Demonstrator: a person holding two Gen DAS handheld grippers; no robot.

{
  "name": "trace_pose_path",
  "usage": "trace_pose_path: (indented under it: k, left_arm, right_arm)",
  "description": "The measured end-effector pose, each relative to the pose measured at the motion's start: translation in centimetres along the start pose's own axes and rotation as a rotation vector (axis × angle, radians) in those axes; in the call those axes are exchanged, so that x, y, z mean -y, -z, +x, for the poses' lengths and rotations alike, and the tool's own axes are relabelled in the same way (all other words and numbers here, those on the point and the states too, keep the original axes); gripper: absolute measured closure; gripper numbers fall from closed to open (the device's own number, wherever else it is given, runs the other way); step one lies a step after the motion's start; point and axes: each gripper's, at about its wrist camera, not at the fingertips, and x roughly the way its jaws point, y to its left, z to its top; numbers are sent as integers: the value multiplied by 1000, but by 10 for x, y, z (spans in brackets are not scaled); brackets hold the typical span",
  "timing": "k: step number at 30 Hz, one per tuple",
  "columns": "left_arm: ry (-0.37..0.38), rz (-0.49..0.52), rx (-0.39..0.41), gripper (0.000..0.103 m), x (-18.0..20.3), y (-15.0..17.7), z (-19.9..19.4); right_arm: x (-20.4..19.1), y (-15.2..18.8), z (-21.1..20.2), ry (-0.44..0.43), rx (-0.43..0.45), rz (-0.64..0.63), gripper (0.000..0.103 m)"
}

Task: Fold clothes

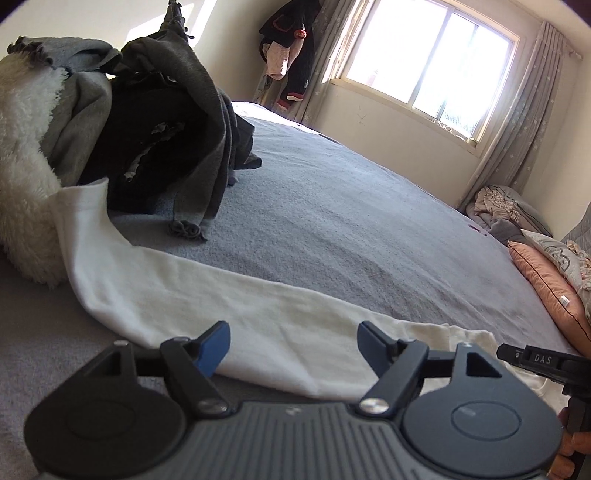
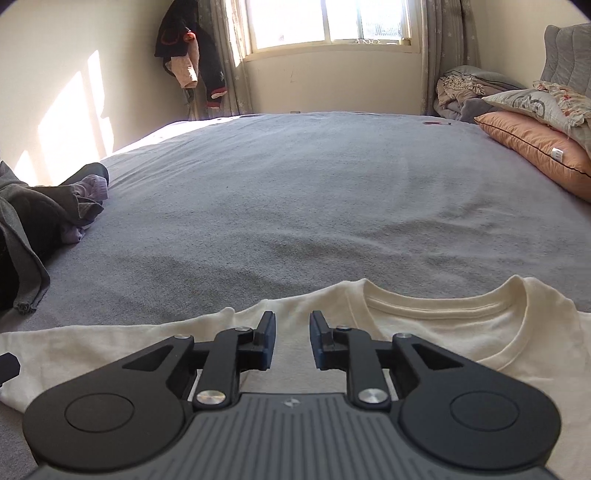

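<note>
Left jaws: spread wide, nothing between them; the left gripper point(image 1: 293, 345) sits low over the long sleeve of the cream shirt point(image 1: 177, 291), its blue pads at the cloth's near edge.
Right jaws: parted by a narrow gap, gripping nothing; the right gripper point(image 2: 292, 341) hovers over the shoulder of the same shirt point(image 2: 461, 325), just left of the ribbed collar point(image 2: 443, 306).
Far left: a fluffy white garment point(image 1: 22, 177) lies against a heap of grey and black clothes point(image 1: 155, 122); the shirt sleeve runs out from under this heap.
Clothes heap, right wrist view: its dark grey edge point(image 2: 33, 214) shows at the left border, with a bit of pale lilac fabric point(image 2: 94, 186) tucked in.
Shirt: spread flat on the near side of the grey bedspread point(image 2: 314, 192), collar away from the camera, front side up.
Centre: the bedspread stretches bare toward the window point(image 2: 328, 22).
Back wall: dark clothing point(image 2: 188, 55) hangs beside a grey curtain point(image 1: 517, 122).
Right side: an orange pillow point(image 2: 535, 147) lies under a patterned pillow point(image 2: 535, 103), with crumpled bedding point(image 2: 461, 92) behind.
Right edge, left wrist view: the right gripper's black body marked "DAS" point(image 1: 543, 360) and part of a hand point(image 1: 569, 450) holding it.
</note>
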Motion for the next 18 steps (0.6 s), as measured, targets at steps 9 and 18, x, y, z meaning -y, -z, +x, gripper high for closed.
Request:
trace_pose_path:
  k: [9, 18]
  left_arm:
    - [172, 129, -79, 21, 65, 34, -8]
    - [337, 324, -146, 18, 108, 93, -20]
  right_arm:
    - [116, 23, -54, 162, 36, 98, 81]
    - [206, 65, -92, 258, 35, 203, 81]
